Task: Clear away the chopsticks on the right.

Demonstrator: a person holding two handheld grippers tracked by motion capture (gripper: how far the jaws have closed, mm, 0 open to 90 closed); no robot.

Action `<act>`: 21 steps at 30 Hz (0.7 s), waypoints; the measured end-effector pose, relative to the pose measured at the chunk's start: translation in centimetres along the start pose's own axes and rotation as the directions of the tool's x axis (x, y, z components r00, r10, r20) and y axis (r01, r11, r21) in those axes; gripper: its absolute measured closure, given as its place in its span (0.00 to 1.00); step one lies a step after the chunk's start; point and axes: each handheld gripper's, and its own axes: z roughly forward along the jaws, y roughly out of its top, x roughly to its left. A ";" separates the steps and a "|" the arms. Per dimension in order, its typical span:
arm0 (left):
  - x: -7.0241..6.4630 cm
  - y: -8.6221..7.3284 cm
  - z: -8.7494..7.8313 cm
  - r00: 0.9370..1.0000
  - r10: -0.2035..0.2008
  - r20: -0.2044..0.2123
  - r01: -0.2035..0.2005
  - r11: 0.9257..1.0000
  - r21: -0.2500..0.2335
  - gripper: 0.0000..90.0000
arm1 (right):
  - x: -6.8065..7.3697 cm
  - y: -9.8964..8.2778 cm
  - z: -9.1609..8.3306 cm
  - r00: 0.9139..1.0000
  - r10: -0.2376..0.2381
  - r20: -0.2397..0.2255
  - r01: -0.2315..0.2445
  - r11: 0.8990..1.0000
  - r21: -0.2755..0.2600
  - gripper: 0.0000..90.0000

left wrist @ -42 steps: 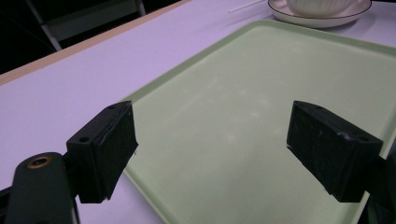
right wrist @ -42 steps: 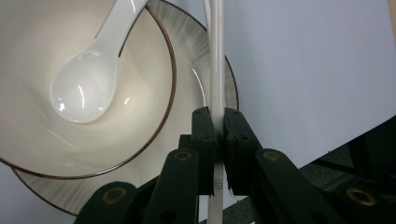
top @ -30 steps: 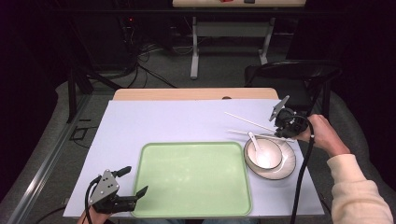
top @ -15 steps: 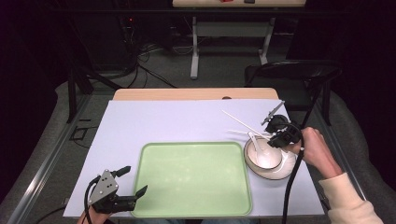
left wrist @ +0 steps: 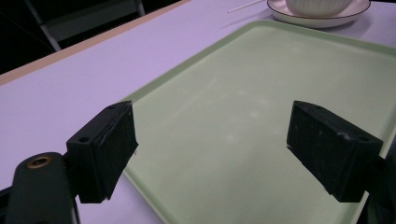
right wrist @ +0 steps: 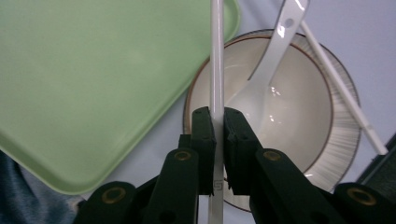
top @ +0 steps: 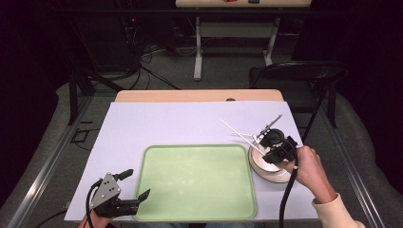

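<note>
Right claw [top: 264, 137] in the high view has moved over the bowl [top: 271, 164], closer to the green tray [top: 195, 183] than before. Left claw [left wrist: 210, 149] in its view hangs wide apart over the tray. Right gripper view: claw pinches one white chopstick [right wrist: 216, 60] above the bowl; a spoon [right wrist: 266, 74] lies inside.

Left gripper [top: 135, 185]: your jaws stand wide apart, nothing between them, pointing away from you and rightward
Right gripper [right wrist: 218, 135]: your jaws are pinched onto a thin white stick [right wrist: 216, 60] that runs up between them
Right hand [top: 309, 167]: wrapped round the gripper's rear, forearm trailing behind
</note>
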 end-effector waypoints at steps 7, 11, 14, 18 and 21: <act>0.0 0.0 0.0 1.000 0.010 0.005 -0.010 1.000 0.008 0.18 | 1.9 -0.1 0.7 1.000 0.017 -0.022 -0.017 1.000 -0.007 0.93; 0.0 0.0 0.0 1.000 0.007 0.004 -0.007 1.000 0.002 0.18 | 2.6 -0.2 1.2 0.999 0.018 -0.051 -0.020 0.999 -0.029 0.93; 0.0 0.0 -0.1 1.000 0.012 0.006 -0.012 1.000 0.003 0.18 | 3.2 -0.2 1.8 0.998 0.024 -0.056 -0.025 0.999 -0.020 0.93; -0.1 0.0 0.0 1.000 0.017 0.005 -0.017 1.000 0.008 0.18 | 3.9 -0.2 2.9 0.997 0.037 -0.071 -0.038 0.999 -0.011 0.93; 0.0 0.0 -0.1 1.000 0.012 0.000 -0.012 1.000 -0.001 0.18 | 4.4 -0.3 3.8 0.996 0.043 -0.076 -0.043 0.999 0.012 0.93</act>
